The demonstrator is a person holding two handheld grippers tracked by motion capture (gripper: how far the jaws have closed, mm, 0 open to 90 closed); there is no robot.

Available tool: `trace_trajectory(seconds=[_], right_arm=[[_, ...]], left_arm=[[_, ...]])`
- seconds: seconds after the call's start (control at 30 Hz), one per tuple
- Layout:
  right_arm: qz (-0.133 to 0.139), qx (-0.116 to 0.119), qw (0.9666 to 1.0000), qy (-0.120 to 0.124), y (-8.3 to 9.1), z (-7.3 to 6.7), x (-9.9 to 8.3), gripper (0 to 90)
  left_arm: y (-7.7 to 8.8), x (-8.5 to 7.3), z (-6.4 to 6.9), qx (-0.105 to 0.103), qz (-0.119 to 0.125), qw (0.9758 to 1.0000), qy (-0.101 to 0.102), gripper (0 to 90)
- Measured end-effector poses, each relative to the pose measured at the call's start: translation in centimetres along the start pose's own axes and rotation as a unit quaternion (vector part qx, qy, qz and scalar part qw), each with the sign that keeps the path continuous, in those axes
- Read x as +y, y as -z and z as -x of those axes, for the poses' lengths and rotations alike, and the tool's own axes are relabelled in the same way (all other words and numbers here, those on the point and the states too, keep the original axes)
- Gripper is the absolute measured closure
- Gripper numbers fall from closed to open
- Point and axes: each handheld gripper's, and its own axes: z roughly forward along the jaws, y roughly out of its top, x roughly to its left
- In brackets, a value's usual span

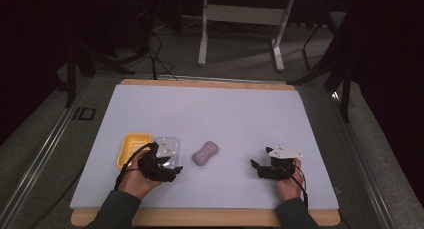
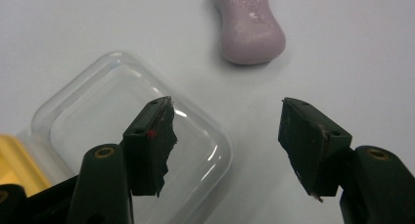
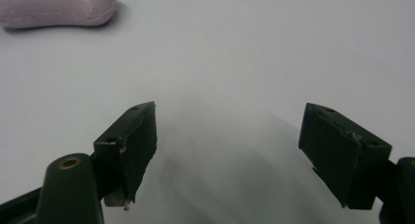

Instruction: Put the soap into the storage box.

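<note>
Soap, a pale purple waisted bar (image 1: 206, 152), lies flat on the white sheet covering the bench (image 1: 210, 114), and everything else is placed from it. Clear plastic rounded-rectangle lid (image 1: 167, 148) sits just left of the soap, apart from it, with a yellow plastic soap dish (image 1: 133, 148) touching the lid's far-left side. Left gripper (image 1: 176, 169) hovers at the lid's near edge, left of the soap, jaws spread and released, nothing between them; in the left gripper view one jaw hangs over the lid (image 2: 137, 136), the other over bare sheet, and the soap (image 2: 249, 28) lies ahead of the gap. Yellow dish corner (image 2: 12, 163) shows at that view's left edge. Right gripper (image 1: 256, 168) is well to the right of the soap, low over the sheet, jaws wide and empty; its own view has the soap (image 3: 56, 8) at top left, well clear of the jaws.
</note>
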Motion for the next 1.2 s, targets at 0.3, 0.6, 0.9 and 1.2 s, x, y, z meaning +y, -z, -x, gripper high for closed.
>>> trace_trajectory(seconds=[0.3,0.6,0.9,1.2], right_arm=[[0.001,0.000,1.0000,-0.001,0.0,0.0,0.0,21.6],[0.001,0.000,1.0000,-0.001,0.0,0.0,0.0,21.7],[0.001,0.002,1.0000,0.000,0.0,0.0,0.0,21.7],[0.001,0.002,1.0000,-0.001,0.0,0.0,0.0,21.7]], left_arm=[[-0.9,1.1,-0.1,-0.012,-0.007,0.9999,-0.004,37.8],[-1.5,1.9,-0.4,-0.016,-0.009,0.9998,-0.002,37.6],[-2.0,2.8,-0.4,-0.021,-0.015,0.9997,0.000,37.8],[-2.7,3.5,-0.5,-0.026,-0.020,0.9994,-0.002,37.5]])
